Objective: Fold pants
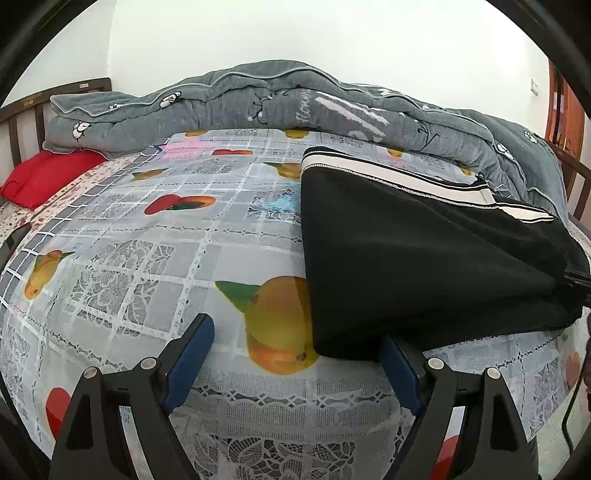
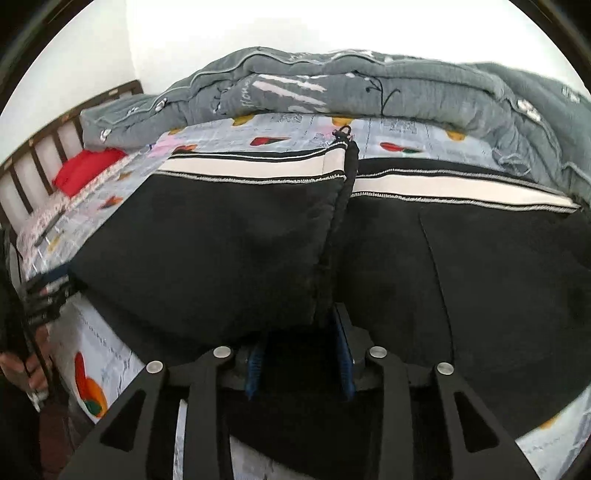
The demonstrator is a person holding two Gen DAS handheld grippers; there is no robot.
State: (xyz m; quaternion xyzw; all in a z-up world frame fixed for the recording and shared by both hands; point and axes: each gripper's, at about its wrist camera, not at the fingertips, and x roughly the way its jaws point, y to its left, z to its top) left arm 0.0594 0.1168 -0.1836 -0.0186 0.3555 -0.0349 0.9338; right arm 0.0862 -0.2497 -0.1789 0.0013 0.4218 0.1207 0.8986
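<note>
— Plain white wall (image 1: 295, 33) behind, evenly lit. Dark wooden slatted headboard (image 1: 22, 122) at left.

— Bed (image 1: 155, 229) under a fruit-print lace cover; grey quilt (image 1: 258, 99) heaped along the wall, red pillow (image 1: 48, 177) beside the headboard. Wooden door (image 1: 565, 114) far right.

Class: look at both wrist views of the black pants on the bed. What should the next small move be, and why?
Probably close the left gripper on the near corner of the pants. Its jaws stand open with the corner just touching its right finger, while the right gripper appears shut on the near edge, so the fabric is held at only one point.
</note>
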